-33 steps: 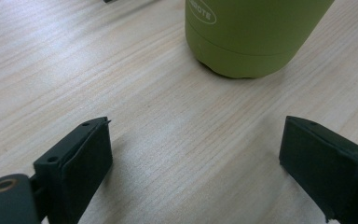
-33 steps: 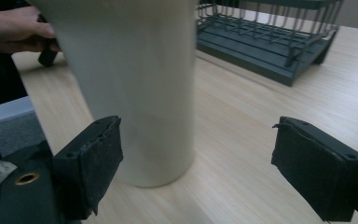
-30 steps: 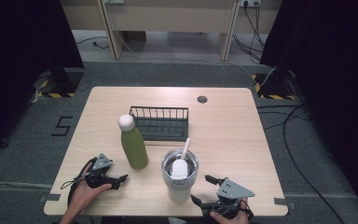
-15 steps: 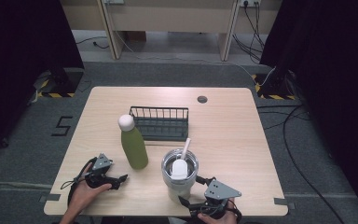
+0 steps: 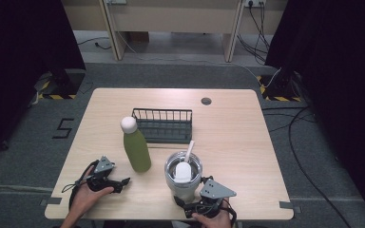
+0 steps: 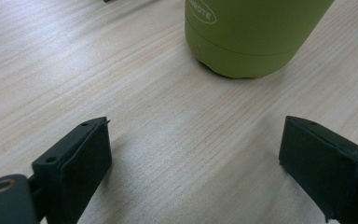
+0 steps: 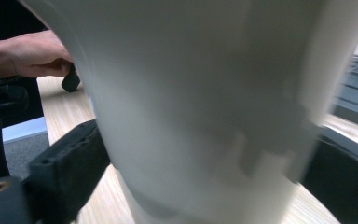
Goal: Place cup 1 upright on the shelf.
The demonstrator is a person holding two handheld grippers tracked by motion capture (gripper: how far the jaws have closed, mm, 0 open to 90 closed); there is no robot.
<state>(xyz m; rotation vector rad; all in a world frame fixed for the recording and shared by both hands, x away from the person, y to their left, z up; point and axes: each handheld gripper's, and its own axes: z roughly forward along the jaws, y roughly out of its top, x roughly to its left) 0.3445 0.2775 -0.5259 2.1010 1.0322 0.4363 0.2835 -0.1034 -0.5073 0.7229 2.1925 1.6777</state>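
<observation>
Standing between the right gripper [image 7: 205,172] fingers — the white tumbler [image 7: 205,93].

The far half of the table [image 5: 247,123] and its right side lie bare, so a hand could pass freely there, save for the wire rack [image 5: 163,125] standing mid-table just behind the green bottle [image 5: 135,146] and the tumbler [image 5: 183,175]. Bottle and tumbler stand near each other at the front, with a narrow strip of bare wood between them. The left gripper [image 6: 193,168] has open wood between its spread jaws with the bottle's base close ahead, while the tumbler's wall blocks the space between the right gripper's [image 5: 190,207] jaws.
</observation>
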